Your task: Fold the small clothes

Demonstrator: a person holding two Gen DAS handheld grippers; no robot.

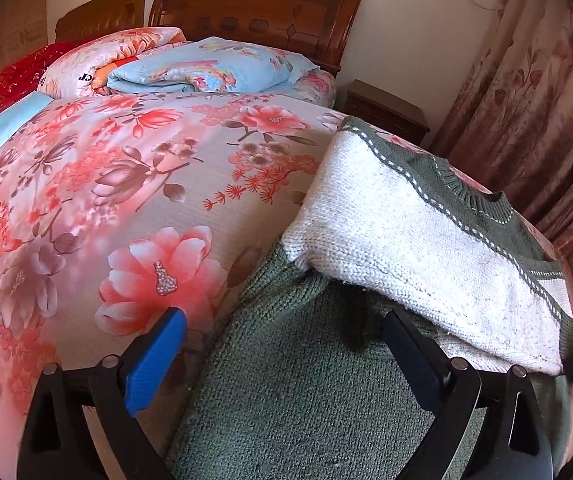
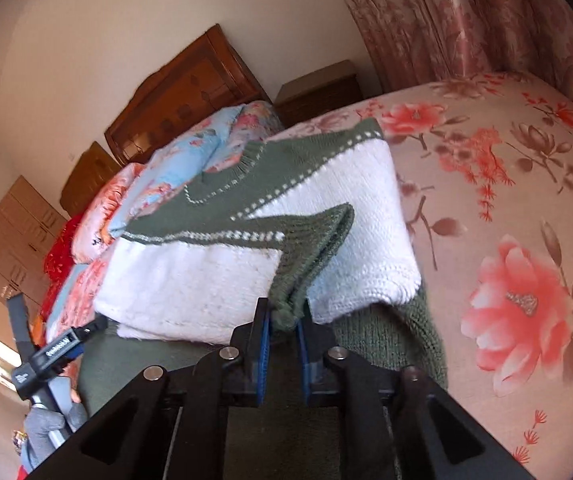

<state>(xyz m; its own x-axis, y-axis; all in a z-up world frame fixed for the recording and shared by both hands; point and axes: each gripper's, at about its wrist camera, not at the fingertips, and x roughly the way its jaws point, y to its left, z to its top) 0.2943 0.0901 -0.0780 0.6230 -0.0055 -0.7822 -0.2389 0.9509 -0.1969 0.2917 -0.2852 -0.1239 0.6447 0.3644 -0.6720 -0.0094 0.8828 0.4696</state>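
Right gripper (image 2: 284, 320): blue-padded fingers (image 2: 263, 354) clenched on a green knit cuff (image 2: 312, 256) of the sweater (image 2: 206, 276). Left gripper (image 1: 282, 344): fingers spread wide and released, low over the sweater's green lower part, grasping nothing. Sweater, green and white knit, partly folded, lies on the floral bedspread (image 1: 126, 184); folded quilts (image 1: 206, 66) sit by the wooden headboard (image 1: 254, 4).

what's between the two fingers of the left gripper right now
Only the green knitted lower part of the green and white knitted sweater lies between the open left gripper's fingers; nothing is clamped, as the left wrist view shows.
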